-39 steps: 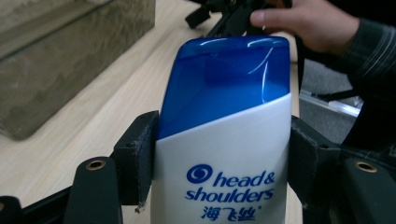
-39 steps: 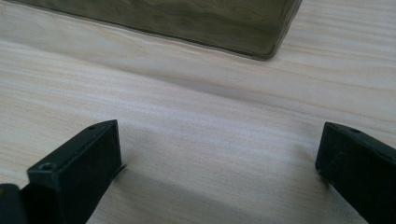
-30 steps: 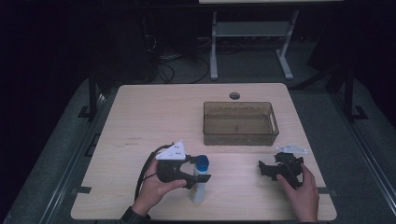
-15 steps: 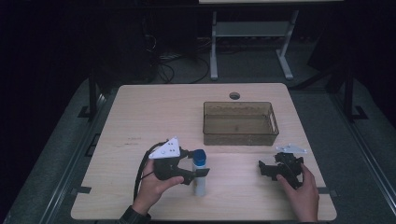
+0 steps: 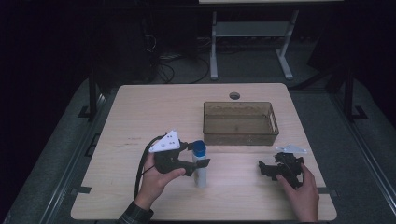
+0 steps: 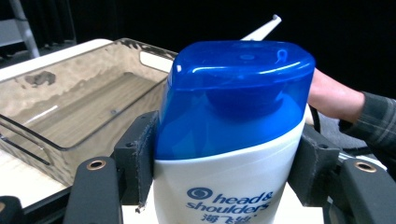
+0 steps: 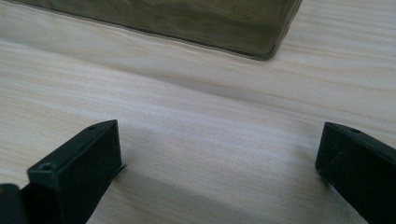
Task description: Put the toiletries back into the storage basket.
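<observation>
Gripping the shampoo bottle just under its blue cap, left gripper has both pads pressed on the sides; bottle stands upright on the table, just in front of the clear bin. Right gripper rests low over bare wood, jaws wide apart, holding nothing.

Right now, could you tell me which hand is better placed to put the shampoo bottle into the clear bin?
Left: its gripper already clamps the shampoo bottle; the right gripper is open over bare table.
</observation>
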A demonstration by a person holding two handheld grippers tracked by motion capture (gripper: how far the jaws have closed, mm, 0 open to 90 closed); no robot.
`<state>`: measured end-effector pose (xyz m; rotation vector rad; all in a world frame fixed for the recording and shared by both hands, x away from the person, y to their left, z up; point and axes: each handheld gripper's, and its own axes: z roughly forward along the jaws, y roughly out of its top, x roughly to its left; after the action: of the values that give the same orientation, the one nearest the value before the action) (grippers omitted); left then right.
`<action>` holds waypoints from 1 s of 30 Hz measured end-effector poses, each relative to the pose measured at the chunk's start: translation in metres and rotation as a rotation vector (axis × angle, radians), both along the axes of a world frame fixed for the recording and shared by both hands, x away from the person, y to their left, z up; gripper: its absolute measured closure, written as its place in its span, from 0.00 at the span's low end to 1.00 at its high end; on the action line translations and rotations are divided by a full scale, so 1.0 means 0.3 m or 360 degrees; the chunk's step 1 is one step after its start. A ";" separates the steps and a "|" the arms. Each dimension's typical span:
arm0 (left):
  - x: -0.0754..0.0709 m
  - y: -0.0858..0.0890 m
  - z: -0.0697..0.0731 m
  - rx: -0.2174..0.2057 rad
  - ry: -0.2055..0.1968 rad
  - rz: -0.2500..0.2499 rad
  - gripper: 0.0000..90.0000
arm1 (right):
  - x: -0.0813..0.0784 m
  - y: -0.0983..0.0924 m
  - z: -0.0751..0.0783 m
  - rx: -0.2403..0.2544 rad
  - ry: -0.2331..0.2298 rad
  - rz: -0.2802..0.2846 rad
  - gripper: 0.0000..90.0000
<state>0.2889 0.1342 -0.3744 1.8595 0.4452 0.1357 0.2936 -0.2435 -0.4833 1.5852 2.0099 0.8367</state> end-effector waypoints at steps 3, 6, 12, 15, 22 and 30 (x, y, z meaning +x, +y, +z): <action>0.013 0.001 0.008 -0.0002 -0.0009 0.0038 0.38 | 0.000 0.000 0.000 0.0000 0.0000 0.0000 0.00; 0.026 0.003 0.017 -0.0014 -0.0013 0.0056 0.38 | 0.000 0.000 0.000 0.0000 0.0000 0.0001 0.00; 0.054 0.005 0.040 -0.0009 -0.0039 0.0092 0.38 | 0.000 0.000 0.000 0.0000 0.0000 0.0000 0.00; 0.067 0.005 0.052 -0.0008 -0.0054 0.0109 0.38 | 0.000 0.000 0.000 0.0001 0.0000 0.0001 0.00; 0.102 -0.002 0.071 -0.0003 -0.0070 0.0139 0.38 | 0.000 -0.001 0.000 0.0000 -0.0001 0.0003 0.00; 0.139 -0.016 0.106 -0.0010 -0.0102 0.0161 0.38 | 0.000 0.000 0.000 0.0000 -0.0001 0.0001 0.00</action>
<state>0.3305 0.1292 -0.3426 1.8219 0.4947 0.2615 0.2935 -0.2436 -0.4832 1.5843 2.0103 0.8372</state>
